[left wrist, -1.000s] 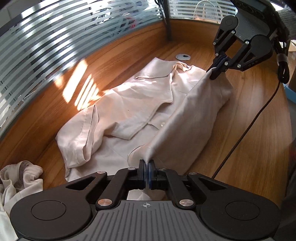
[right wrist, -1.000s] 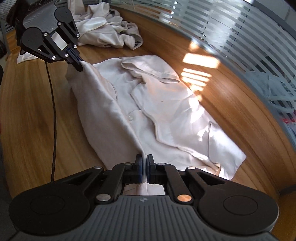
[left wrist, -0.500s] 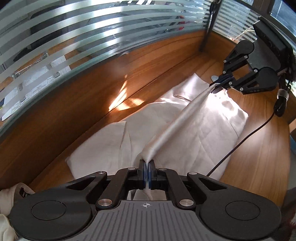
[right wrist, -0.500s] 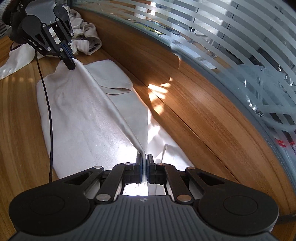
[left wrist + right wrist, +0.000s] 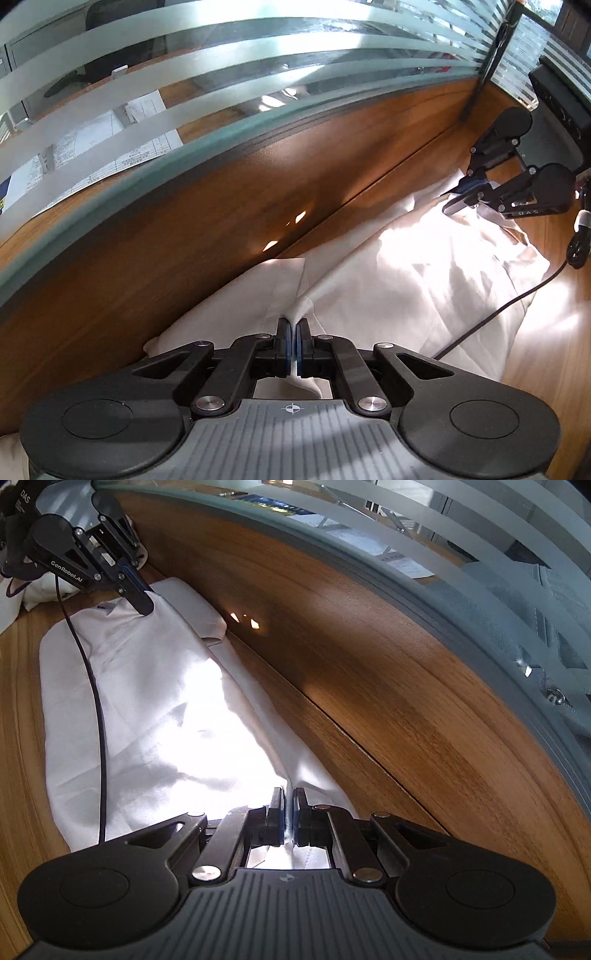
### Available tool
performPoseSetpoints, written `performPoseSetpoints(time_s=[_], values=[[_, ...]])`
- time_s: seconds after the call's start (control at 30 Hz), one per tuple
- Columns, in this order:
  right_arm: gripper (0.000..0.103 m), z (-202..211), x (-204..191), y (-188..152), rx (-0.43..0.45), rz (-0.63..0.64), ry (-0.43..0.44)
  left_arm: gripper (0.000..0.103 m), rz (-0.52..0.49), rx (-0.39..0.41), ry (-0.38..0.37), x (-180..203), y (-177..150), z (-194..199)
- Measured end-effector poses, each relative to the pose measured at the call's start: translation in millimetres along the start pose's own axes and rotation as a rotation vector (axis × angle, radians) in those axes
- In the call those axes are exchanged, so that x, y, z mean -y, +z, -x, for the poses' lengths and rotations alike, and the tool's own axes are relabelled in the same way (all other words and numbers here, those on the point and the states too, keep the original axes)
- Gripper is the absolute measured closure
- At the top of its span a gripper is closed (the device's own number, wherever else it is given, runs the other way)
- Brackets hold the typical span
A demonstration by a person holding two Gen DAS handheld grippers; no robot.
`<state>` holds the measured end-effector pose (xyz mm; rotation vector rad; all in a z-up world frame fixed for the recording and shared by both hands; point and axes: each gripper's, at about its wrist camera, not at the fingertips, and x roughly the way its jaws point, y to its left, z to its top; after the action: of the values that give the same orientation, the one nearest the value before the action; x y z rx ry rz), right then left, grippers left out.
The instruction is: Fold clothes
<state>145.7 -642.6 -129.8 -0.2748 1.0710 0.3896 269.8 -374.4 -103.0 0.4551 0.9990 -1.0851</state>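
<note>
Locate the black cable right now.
In the right wrist view the black cable hangs from the left gripper at upper left, trailing down across the cream shirt.

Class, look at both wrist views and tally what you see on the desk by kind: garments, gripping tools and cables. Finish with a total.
Garments: 2, the cream shirt being folded and a crumpled pale heap behind it.
Gripping tools: 2, the left tool and the right tool, both shut on the shirt.
Cables: 1, a black cable.
Total: 5
</note>
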Motion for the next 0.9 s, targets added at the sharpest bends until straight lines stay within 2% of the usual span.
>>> performPoseSetpoints(time_s=[0.13,0.2,0.33,0.4,0.5,0.53,0.57,0.63,0.7,0.73,0.9], values=[[0.098,8,9,-3,0.027,-0.043,-0.008,0.098,0.069,0.053,-0.009,-7,1,6],[0.098,8,13,-4,0.038,-0.063,-0.012,0.098,0.094,0.080,0.012,-8,4,8],[0.098,2,15,-5,0.048,-0.089,-0.037,0.097,0.079,0.115,0.121,-1,7,0],[0.096,-6,10,-6,0.044,-0.087,-0.082,0.096,0.058,0.118,0.176,8,4,-6],[0.076,-13,0,-9,0.046,-0.073,-0.166,0.092,0.031,0.129,0.232,20,-5,-6],[0.067,-11,-3,-12,0.054,-0.075,-0.178,0.083,0.025,0.139,0.244,23,-10,-2],[0.064,-7,-5,-15,0.063,-0.080,-0.187,0.077,0.019,0.150,0.257,26,-15,3],[0.054,7,-11,-23,0.082,-0.100,-0.204,0.059,0.028,0.175,0.276,29,-25,17],[0.046,24,-16,-31,0.103,-0.122,-0.226,0.056,0.078,0.198,0.282,28,-35,33],[0.043,34,-18,-36,0.114,-0.142,-0.232,0.050,0.104,0.205,0.283,27,-40,41],[0.032,80,-25,-74,0.141,-0.285,-0.225,0.048,0.241,0.177,0.319,24,-82,69]])
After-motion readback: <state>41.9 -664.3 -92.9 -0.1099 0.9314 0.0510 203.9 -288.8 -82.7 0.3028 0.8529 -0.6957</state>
